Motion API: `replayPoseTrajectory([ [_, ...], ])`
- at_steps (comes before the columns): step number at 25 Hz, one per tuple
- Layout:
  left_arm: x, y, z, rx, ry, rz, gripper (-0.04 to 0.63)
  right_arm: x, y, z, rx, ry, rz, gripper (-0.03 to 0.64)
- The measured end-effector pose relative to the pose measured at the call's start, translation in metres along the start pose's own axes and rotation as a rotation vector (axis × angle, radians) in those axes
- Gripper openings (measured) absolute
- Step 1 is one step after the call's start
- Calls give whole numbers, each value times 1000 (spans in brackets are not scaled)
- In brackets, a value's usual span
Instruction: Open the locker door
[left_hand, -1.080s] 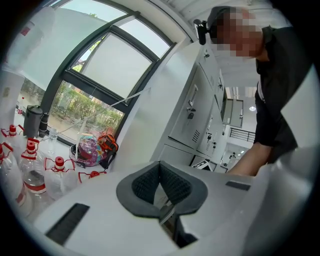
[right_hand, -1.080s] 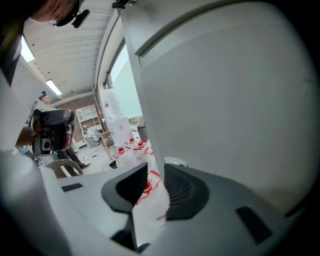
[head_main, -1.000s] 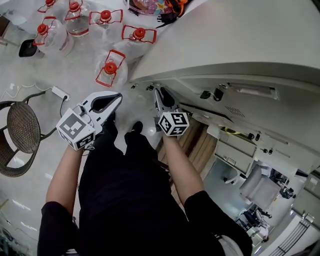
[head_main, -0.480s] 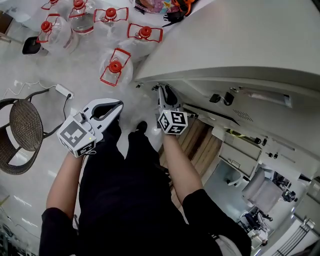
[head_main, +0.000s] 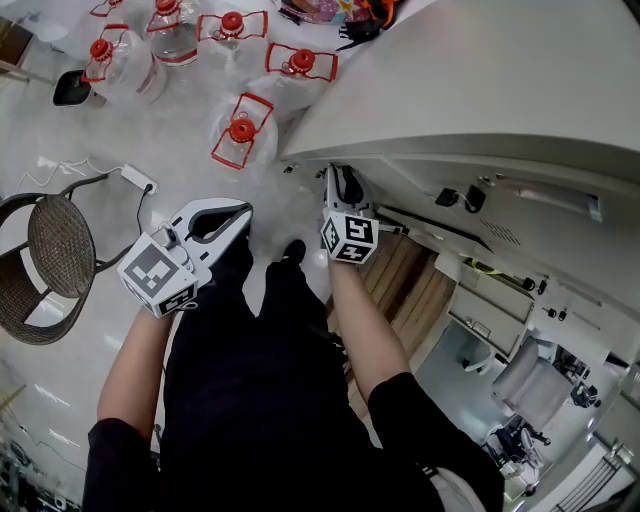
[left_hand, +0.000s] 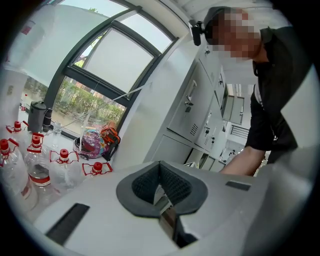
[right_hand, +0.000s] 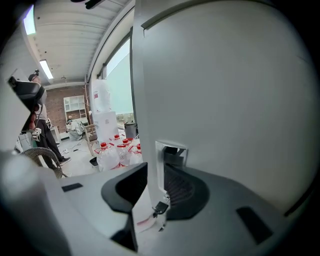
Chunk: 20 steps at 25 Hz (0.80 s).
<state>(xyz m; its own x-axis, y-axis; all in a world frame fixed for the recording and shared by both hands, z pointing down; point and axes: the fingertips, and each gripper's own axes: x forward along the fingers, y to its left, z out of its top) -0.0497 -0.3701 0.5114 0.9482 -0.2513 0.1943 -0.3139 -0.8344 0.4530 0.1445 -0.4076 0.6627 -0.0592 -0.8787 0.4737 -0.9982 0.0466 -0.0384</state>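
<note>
Right gripper view shows the right gripper with its two dark ribbed pads closed on the free edge of the pale grey metal locker door. The grip sits just below a small recessed latch plate set into that edge. The edge runs straight up the middle of the frame, so its long axis is vertical and crosses the line between the pads. The broad face of the door fills the right half of the picture, while open room shows past the edge on the left. Head view puts this gripper at the centre, touching the door, which spreads across the upper right. The left gripper hangs at centre left, well apart from the door. Its own view shows its jaws drawn together with nothing between them. The right hand is therefore the nearer and the only one engaged. Any further swing probably has to be a pull on that edge away from the door's face. Farther off, clear plastic water bottles with red caps stand on the pale floor at upper left, beside a round wicker chair.
</note>
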Motion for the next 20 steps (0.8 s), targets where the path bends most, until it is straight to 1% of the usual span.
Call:
replayPoseTrajectory([
  [10,-4,2,1,5,-4,12,11,5,-7,2,-14,17,-29,97],
  [16,-3,-4,2,3,-16,5,11,1,-10,0,-21,34,-35,38],
  [20,-2,-7,5,2,-29,10,11,-4,-6,-3,-42,43,-15,37],
])
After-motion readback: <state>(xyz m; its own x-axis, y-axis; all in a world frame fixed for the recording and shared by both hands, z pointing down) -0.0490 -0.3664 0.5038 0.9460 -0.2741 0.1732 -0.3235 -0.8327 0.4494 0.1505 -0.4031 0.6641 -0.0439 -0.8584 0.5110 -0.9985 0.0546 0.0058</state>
